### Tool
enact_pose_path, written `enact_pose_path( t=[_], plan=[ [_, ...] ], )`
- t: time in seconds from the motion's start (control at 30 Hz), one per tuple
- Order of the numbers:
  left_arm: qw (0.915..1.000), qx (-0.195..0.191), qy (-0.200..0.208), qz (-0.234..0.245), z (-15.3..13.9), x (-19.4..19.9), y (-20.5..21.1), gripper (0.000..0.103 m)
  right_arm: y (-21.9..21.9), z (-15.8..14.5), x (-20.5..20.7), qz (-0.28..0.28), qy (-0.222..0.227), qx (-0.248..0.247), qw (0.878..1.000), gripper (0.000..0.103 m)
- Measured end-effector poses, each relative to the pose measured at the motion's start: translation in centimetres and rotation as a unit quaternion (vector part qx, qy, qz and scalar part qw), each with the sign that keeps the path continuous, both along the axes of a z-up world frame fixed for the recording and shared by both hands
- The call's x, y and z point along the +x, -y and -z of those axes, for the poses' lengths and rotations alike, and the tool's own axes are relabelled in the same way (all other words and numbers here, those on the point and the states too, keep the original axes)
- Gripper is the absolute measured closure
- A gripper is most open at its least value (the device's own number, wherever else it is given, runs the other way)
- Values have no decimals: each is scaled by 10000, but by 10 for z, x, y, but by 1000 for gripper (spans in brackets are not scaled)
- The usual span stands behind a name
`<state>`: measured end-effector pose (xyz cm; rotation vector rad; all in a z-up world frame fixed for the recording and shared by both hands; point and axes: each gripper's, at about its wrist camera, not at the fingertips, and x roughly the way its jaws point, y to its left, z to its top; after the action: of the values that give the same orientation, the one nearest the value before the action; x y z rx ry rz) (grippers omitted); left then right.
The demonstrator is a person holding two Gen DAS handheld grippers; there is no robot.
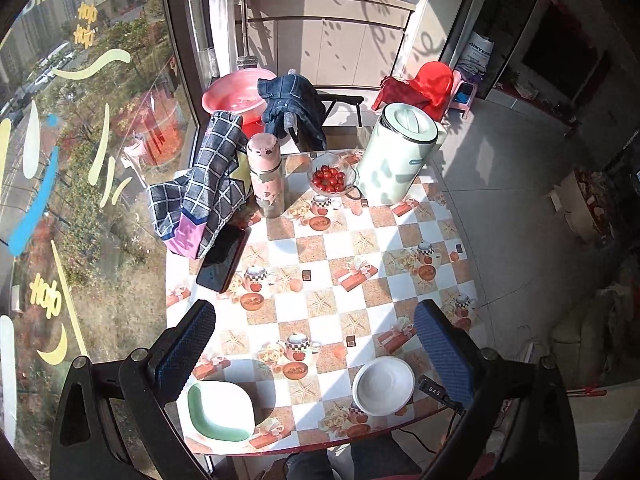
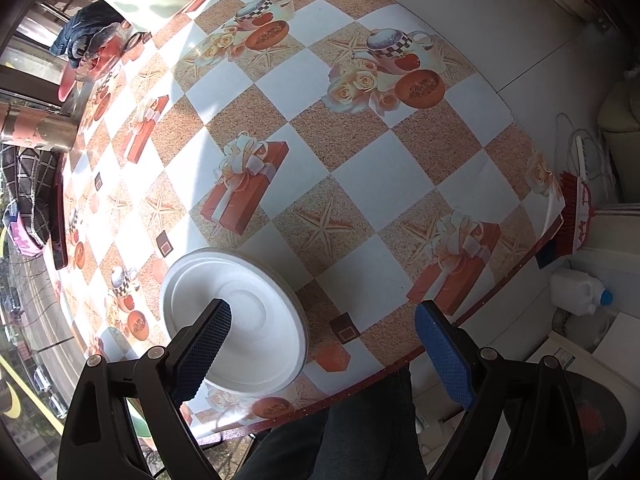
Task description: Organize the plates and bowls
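Note:
A square white plate with a green rim [image 1: 221,410] lies at the near left of the checkered table [image 1: 340,248]. A round white plate [image 1: 383,385] lies at the near right; it also shows in the right wrist view [image 2: 248,320]. My left gripper [image 1: 316,320] is open and empty, held above the table between the two plates. My right gripper [image 2: 322,314] is open and empty, low over the table's near edge. Its left finger [image 2: 208,340] hangs over the round plate; I cannot tell whether it touches.
At the back of the table stand a glass bowl of cherry tomatoes [image 1: 331,178], a pink thermos [image 1: 267,176] and a pale green kettle [image 1: 398,154]. A dark phone [image 1: 224,258] and a checked cloth [image 1: 200,196] lie at the left. A red chair [image 1: 432,84] stands behind.

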<state>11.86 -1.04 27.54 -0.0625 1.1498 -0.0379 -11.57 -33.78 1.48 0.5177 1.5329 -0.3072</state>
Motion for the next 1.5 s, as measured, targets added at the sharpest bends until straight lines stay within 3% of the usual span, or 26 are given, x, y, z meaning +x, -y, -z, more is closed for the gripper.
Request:
enact_pose_path(
  t=[0.13, 0.23, 0.3, 0.4, 0.53, 0.8, 0.93, 1.17, 1.5],
  plan=[
    [9993, 292, 63, 240, 40, 0, 7, 3, 6, 4, -6, 89, -53, 22, 9999, 9],
    [9977, 487, 83, 464, 97, -4, 15, 3, 10, 7, -9, 128, -66, 53, 9999, 9],
    [9956, 610, -264, 658, 151, -11, 23, 3, 12, 8, -10, 111, -57, 66, 9999, 9],
    [9878, 463, -1140, 957, 230, -27, 40, 3, 11, 11, -13, 4, -30, 89, 10000, 9],
    [9760, 393, -1694, 1314, 296, -55, 68, 3, 2, 20, -16, -346, -109, 210, 9991, 9],
    [9704, 475, -1998, 1273, 347, -67, 91, 3, -24, 41, -14, -1266, -242, 96, 9916, 9],
    [9709, 509, -1954, 1284, 359, -66, 102, 3, -25, 51, -8, -1397, -290, 87, 9897, 9],
    [9638, 944, -2111, 1324, 388, -61, 116, 3, -35, 67, 10, -1730, -411, 267, 9837, 9],
    [9589, 1105, -2304, 1231, 408, -61, 121, 3, -45, 96, 21, -2023, -747, 429, 9755, 9]
  ],
)
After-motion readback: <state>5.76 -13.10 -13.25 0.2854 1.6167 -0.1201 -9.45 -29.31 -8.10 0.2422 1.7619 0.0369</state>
